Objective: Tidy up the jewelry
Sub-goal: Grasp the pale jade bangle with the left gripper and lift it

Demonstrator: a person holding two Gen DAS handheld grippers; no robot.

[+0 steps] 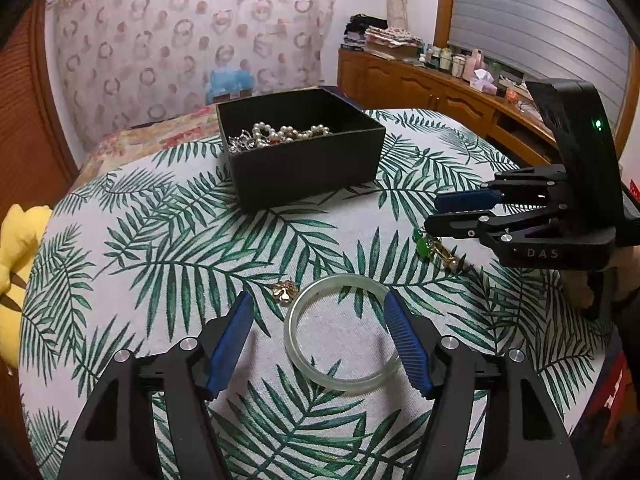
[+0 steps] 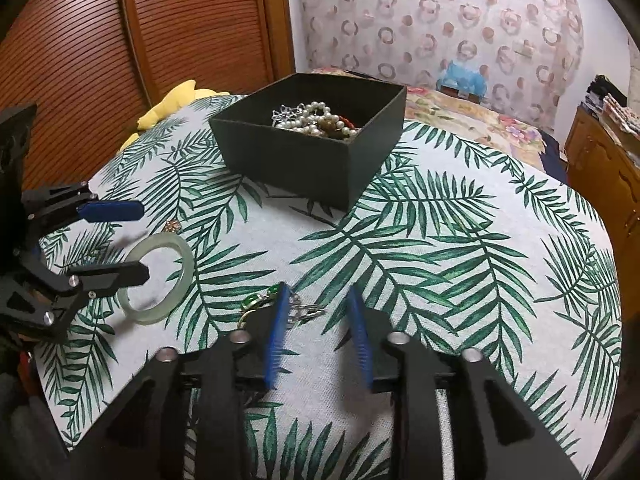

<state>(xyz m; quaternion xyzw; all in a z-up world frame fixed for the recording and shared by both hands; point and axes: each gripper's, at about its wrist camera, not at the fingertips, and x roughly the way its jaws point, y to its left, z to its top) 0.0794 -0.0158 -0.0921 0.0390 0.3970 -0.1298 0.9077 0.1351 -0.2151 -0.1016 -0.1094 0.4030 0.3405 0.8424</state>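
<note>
A black box (image 1: 308,168) (image 2: 316,164) holding pearl strands (image 1: 280,134) (image 2: 316,118) stands at the table's far side. A pale green jade bangle (image 1: 304,364) (image 2: 182,284) lies flat on the leaf-print cloth. My left gripper (image 1: 319,306) (image 2: 142,240) is open around it, the right finger's pad (image 1: 408,344) over its rim. A small gold flower piece (image 1: 285,291) (image 2: 173,226) lies beside the bangle. Green-stone gold earrings (image 1: 434,250) (image 2: 260,300) lie under my right gripper (image 2: 318,292) (image 1: 432,213), which is open, its left finger beside them.
The round table (image 2: 440,260) carries a palm-leaf cloth. A yellow plush (image 1: 16,272) sits off its left edge. A flowered bed (image 2: 472,114) lies behind, a wooden sideboard with bottles (image 1: 452,76) at the right, slatted wooden doors (image 2: 120,40) at the left.
</note>
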